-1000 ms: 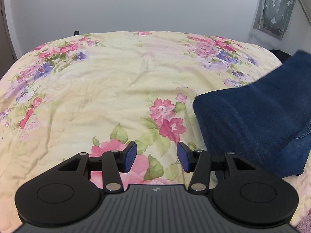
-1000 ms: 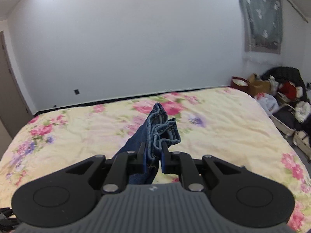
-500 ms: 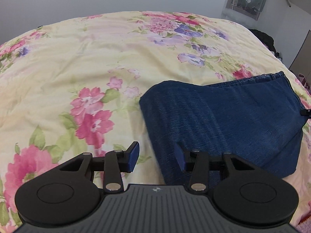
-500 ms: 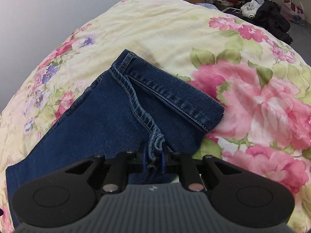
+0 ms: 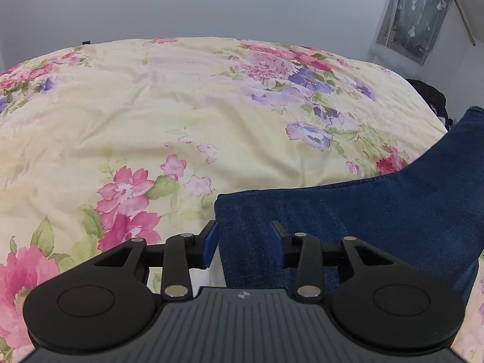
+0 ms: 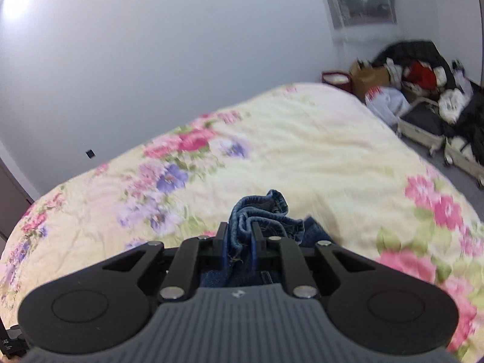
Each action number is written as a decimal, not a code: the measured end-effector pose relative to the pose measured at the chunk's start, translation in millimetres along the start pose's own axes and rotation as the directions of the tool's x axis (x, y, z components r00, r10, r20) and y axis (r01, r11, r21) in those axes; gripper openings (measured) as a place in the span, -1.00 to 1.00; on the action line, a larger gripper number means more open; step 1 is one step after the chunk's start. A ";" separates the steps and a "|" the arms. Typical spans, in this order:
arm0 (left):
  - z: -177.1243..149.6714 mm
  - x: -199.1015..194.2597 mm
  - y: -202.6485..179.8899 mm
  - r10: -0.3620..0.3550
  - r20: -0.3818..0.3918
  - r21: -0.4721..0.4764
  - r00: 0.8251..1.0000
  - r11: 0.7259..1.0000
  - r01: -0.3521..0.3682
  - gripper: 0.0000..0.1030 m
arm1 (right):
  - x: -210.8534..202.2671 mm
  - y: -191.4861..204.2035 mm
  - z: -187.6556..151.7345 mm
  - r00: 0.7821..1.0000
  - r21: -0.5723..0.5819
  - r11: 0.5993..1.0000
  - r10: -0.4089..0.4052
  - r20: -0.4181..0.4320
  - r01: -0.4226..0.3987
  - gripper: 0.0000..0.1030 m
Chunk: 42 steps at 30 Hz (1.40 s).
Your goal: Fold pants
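Your left gripper [image 5: 243,243] is closing, with its blue fingers [image 5: 209,245] set astride the near left corner of the jeans [image 5: 378,211]: the left finger sits just off the denim's folded edge, over the bedspread, and the right one over the cloth, and neither pad presses yet. Sink the tips a little so the closing bite takes every layer of that corner and none of the floral bedspread [image 5: 181,115] beneath; a pinch of quilt would drag the whole bed cover with you. Your right gripper [image 6: 239,239] is clamped tight on a bunched wad of hem or waistband, which one I cannot tell, and that end is lifted clear of the bed, so the denim rises towards the right in the left view. Keep that grip firm and hold it level with the left once the left has the cloth, so the edge between them draws straight. Then, I judge, carry both ends together over the part lying on the bed and lay them down square, edges matched, before you release.
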State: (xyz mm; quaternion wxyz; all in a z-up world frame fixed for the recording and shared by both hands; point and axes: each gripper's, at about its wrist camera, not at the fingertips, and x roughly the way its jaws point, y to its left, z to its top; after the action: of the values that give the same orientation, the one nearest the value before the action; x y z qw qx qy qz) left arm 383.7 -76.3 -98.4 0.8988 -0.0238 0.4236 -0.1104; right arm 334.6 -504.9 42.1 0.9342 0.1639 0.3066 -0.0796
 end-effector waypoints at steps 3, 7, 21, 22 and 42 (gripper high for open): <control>-5.1 11.5 -4.6 0.006 -0.023 0.017 1.000 1.000 -0.005 -0.20 | 23.0 -36.9 -19.1 0.993 0.014 0.996 -0.091 -0.076 0.093 -0.83; -13.2 25.3 -13.2 0.022 -0.048 0.053 0.999 0.998 -0.019 -0.31 | 88.6 -106.1 -91.2 0.930 0.123 0.959 -0.210 -0.300 0.256 -0.83; 2.7 80.8 -9.5 0.029 -0.052 0.105 0.998 0.994 -0.024 -0.86 | 103.6 -108.9 -118.7 0.930 0.004 0.967 -0.245 -0.274 0.255 -0.83; 0.5 88.5 -7.8 0.029 -0.066 0.108 0.997 0.994 -0.021 -0.88 | 104.3 -110.7 -120.6 0.931 0.006 0.968 -0.240 -0.274 0.252 -0.83; -40.3 -17.6 -28.4 -0.088 -0.112 0.272 0.990 0.955 0.116 -0.86 | 44.5 -79.2 -119.7 0.918 -0.156 0.922 -0.375 -0.133 0.354 -0.37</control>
State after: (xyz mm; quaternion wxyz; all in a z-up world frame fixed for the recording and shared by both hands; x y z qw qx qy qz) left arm 336.9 -98.1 -107.1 0.8642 0.0862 0.4462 -0.2160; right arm 285.0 -538.5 -95.7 0.8840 0.0493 0.4100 -0.2190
